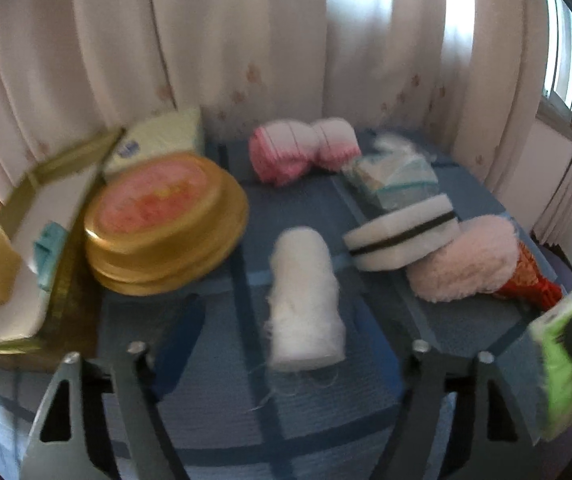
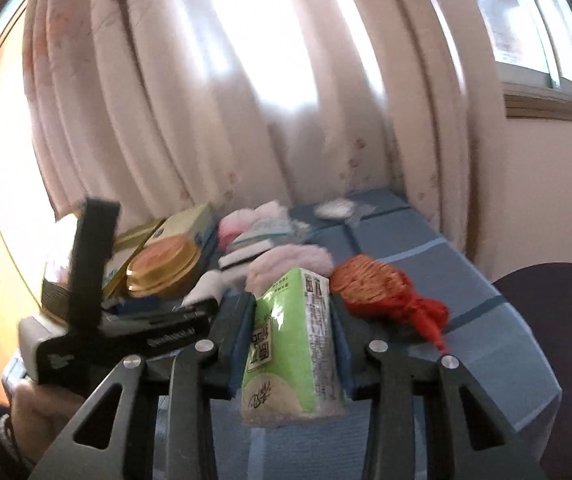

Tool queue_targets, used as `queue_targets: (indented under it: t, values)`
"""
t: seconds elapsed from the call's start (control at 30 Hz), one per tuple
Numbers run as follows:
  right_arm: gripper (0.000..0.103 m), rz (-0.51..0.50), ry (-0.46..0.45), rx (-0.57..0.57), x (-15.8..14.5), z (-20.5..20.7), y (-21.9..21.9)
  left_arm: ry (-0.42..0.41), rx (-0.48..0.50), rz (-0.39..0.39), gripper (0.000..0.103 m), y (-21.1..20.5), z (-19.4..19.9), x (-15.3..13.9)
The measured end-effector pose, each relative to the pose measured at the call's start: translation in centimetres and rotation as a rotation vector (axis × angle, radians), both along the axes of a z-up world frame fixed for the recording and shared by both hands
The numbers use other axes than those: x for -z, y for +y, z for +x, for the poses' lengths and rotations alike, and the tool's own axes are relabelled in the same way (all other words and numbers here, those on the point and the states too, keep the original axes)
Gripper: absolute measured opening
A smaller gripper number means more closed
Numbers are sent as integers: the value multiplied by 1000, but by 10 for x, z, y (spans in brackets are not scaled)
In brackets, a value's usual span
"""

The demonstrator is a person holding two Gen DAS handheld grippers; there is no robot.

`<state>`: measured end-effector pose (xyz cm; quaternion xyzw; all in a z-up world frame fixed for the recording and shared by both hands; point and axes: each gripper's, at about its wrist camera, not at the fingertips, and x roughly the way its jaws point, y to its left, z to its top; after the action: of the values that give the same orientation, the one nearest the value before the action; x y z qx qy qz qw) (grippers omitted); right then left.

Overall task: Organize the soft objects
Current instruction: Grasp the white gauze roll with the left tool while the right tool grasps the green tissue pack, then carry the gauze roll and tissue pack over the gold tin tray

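Two grippers worked above the blue-checked tabletop (image 1: 306, 432), and only one carried anything. The right gripper (image 2: 292, 344) was clamped on a green tissue pack (image 2: 294, 352), its pads pressing the pack's long sides so the wrapper stood upright between them, lifted off the cloth. That pack looked light and squashy with a slick plastic skin; a hold across its broad middle suited it, since a pinch at a corner would likely crumple or slip. The left gripper (image 1: 282, 354) stood half-wide and empty, its jaws straddling the near end of a white gauze roll (image 1: 306, 300) without touching it, as far as the blur allowed me to judge. That roll lay on its side mid-table, frayed and very soft, best squeezed gently across its girth. Behind it sat a white sponge (image 1: 402, 236), a fluffy pink cloth (image 1: 466, 256) and a gold tin (image 1: 162, 224).
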<state>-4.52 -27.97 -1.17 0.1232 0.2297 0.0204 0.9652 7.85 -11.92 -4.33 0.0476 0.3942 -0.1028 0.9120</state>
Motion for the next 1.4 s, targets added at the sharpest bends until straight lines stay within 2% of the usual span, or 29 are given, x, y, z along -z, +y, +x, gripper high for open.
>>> queue_targets:
  t: [0.1, 0.17, 0.27, 0.43, 0.53, 0.8, 1.1, 1.4]
  values:
    - [39, 7, -2, 13, 1, 0, -6, 71, 8, -13, 63, -6, 9, 12]
    - [39, 15, 7, 17, 3, 2, -7, 68, 21, -19, 59, -10, 10, 10]
    - [39, 27, 17, 20, 4, 0, -9, 65, 39, -14, 30, -13, 8, 10]
    - [39, 30, 18, 23, 3, 0, -5, 56, 69, -57, 30, -8, 5, 8]
    - [39, 25, 9, 24, 0, -2, -1, 42, 65, -51, 30, -5, -1, 6]
    - [39, 14, -24, 21, -15, 8, 17, -79, 65, -27, 30, 10, -23, -13]
    - [39, -3, -82, -7, -23, 18, 53, -189, -2, -38, 30, 59, -31, -38]
    - [39, -53, -165, -59, -44, 30, 101, -244, -82, -51, 30, 106, -31, -51]
